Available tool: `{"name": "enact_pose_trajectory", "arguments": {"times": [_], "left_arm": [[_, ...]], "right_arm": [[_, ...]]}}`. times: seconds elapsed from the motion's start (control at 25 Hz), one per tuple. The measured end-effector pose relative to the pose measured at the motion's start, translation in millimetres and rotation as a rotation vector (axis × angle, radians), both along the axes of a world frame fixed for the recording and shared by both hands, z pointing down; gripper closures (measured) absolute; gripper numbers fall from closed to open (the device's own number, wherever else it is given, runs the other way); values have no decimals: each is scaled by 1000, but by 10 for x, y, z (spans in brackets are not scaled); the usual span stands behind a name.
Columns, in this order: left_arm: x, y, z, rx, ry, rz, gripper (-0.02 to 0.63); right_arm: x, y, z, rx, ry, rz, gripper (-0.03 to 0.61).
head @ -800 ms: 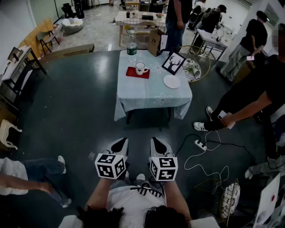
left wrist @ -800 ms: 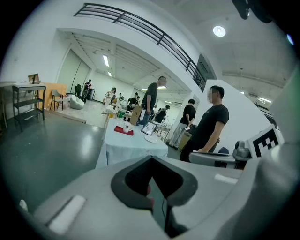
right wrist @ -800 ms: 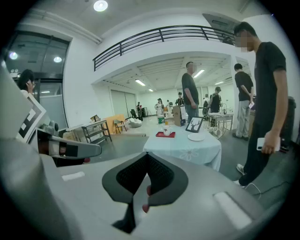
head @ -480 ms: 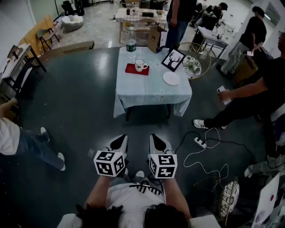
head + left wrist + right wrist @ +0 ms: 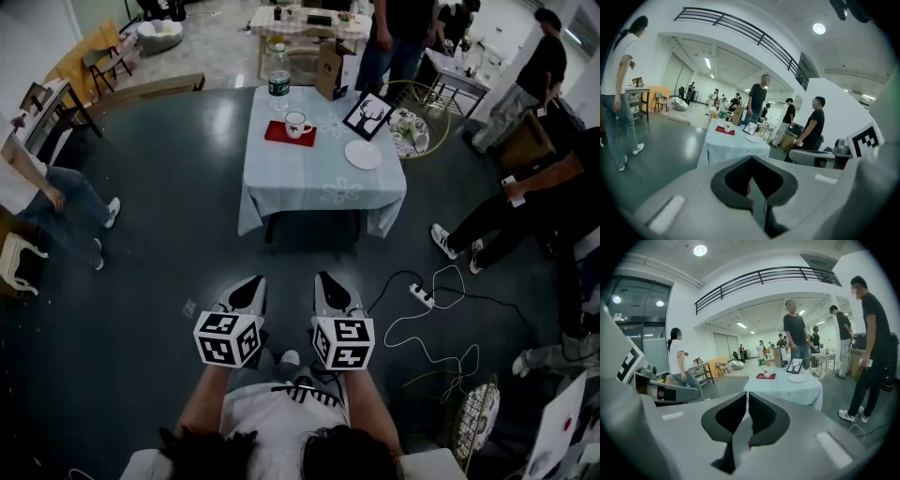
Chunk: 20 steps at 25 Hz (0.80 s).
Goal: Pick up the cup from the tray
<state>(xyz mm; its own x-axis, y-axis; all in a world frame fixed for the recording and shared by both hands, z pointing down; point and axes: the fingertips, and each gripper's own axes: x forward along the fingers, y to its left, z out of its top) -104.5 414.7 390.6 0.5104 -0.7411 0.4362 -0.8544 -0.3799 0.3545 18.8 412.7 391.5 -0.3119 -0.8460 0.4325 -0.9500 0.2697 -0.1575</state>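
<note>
A white cup (image 5: 297, 123) stands on a red tray (image 5: 288, 134) at the far left of a table with a pale blue cloth (image 5: 319, 192). Both are small and far off in the left gripper view, cup (image 5: 727, 127) and tray (image 5: 724, 131), and in the right gripper view, cup (image 5: 766, 372) and tray (image 5: 766, 376). My left gripper (image 5: 250, 289) and right gripper (image 5: 328, 284) hang side by side over the dark floor, well short of the table. Both are shut with nothing between the jaws.
On the table are a bottle (image 5: 278, 82), a framed deer picture (image 5: 368, 115) and a white plate (image 5: 363, 156). A power strip with white cable (image 5: 422, 301) lies on the floor at right. People stand at right and sit at left. A wire basket (image 5: 476, 419) is near right.
The view has shifted a little toward the table. The person at left has moved up along the left edge. Both grippers keep their place and stay shut.
</note>
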Motion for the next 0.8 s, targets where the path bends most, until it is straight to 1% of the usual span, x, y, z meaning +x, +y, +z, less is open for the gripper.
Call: {"name": "enact_pose_trajectory", "arguments": {"times": [0.08,0.24,0.32,0.4,0.56,0.68,0.8], "left_arm": [[13,20,39,-5,-3,-9,614],[48,-3,73,-10,-9,-13,614],[59,-55,69,-6,-9,-15,614],[68,-140,63,1,-8,-13,614],[85,-380,86,9,-13,0,614],[70,-620,80,10,2,-1,614],[35,-859,97,8,11,0,614]], "right_arm": [[10,11,37,-6,-10,-19,519],[17,-13,43,2,-50,-58,447],[16,-58,32,10,-64,-70,425],[5,-128,20,21,-72,-84,408],[1,-339,16,40,-79,-88,396],[-28,-541,12,40,-77,-98,387],[-101,-749,44,10,-95,-119,342]]}}
